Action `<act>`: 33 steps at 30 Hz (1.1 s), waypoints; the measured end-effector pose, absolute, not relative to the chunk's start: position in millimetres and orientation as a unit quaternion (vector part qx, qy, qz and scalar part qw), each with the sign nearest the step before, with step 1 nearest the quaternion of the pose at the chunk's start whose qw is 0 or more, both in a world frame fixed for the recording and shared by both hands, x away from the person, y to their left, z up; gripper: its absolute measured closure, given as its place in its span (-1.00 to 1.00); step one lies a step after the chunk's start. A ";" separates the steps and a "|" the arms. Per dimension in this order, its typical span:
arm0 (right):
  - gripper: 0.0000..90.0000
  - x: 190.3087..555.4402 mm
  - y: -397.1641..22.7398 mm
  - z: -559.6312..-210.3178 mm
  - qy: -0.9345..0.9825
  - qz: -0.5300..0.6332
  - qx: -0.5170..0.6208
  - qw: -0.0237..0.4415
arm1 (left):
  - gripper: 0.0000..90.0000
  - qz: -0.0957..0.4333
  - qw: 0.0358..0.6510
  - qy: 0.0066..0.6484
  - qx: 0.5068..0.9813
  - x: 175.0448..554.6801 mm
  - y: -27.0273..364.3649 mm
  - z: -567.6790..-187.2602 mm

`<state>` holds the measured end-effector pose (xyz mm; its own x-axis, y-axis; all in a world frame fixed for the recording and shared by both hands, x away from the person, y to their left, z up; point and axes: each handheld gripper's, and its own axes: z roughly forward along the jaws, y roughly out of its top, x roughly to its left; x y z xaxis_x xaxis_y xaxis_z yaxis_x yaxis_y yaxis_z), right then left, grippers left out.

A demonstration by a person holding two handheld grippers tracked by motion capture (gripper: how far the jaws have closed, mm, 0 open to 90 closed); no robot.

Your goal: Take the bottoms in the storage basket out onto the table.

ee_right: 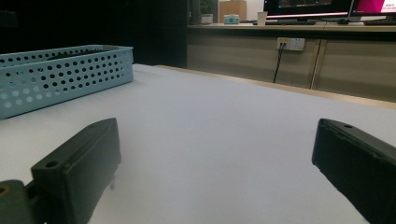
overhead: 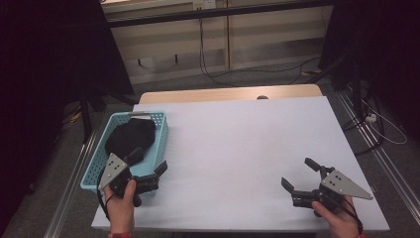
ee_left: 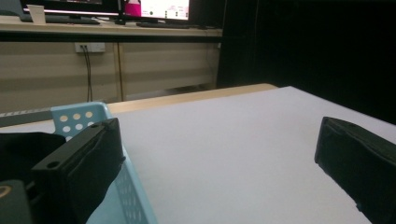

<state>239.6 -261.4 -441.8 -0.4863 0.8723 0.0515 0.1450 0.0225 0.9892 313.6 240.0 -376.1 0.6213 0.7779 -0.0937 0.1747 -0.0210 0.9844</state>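
A light blue perforated basket [overhead: 159, 130] stands at the left of the white table [overhead: 247, 139], and a black bundle of cloth [overhead: 130, 138] lies inside it. My left gripper [overhead: 149, 159] hovers at the basket's near right corner. It is open, one jaw over the basket and the other over the table. The left gripper view shows the basket [ee_left: 79, 116], the black cloth [ee_left: 23, 149] and the open left gripper [ee_left: 217, 140] with nothing between its jaws. My right gripper [overhead: 297, 172] is low at the table's near right, open and empty. Its own view shows the open right gripper [ee_right: 217, 140] and the basket [ee_right: 60, 70] farther off.
A strip of bare wood [overhead: 228, 93] shows at the table's far edge. Behind it are low cabinets [overhead: 277, 39] and cables on the floor [overhead: 257, 74]. Metal rails [overhead: 381, 158] run along both sides of the table. Monitors [ee_left: 163, 8] stand on a counter at the back.
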 end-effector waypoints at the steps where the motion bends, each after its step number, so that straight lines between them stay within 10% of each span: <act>1: -0.99 239.4 -261.4 -441.7 0.641 0.576 0.397 0.315 | -0.97 0.250 0.604 0.356 0.668 314.9 240.1 -373.8; 33: -0.99 236.7 -262.3 -441.1 0.647 0.575 0.391 0.312 | -0.97 0.258 0.597 0.374 0.662 377.6 265.7 -333.4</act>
<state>236.7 -262.3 -441.1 -0.4990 0.8654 0.0458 0.1471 0.0325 0.9886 377.6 265.7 -333.4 0.5872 0.8027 -0.1045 0.1868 -0.0088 0.9824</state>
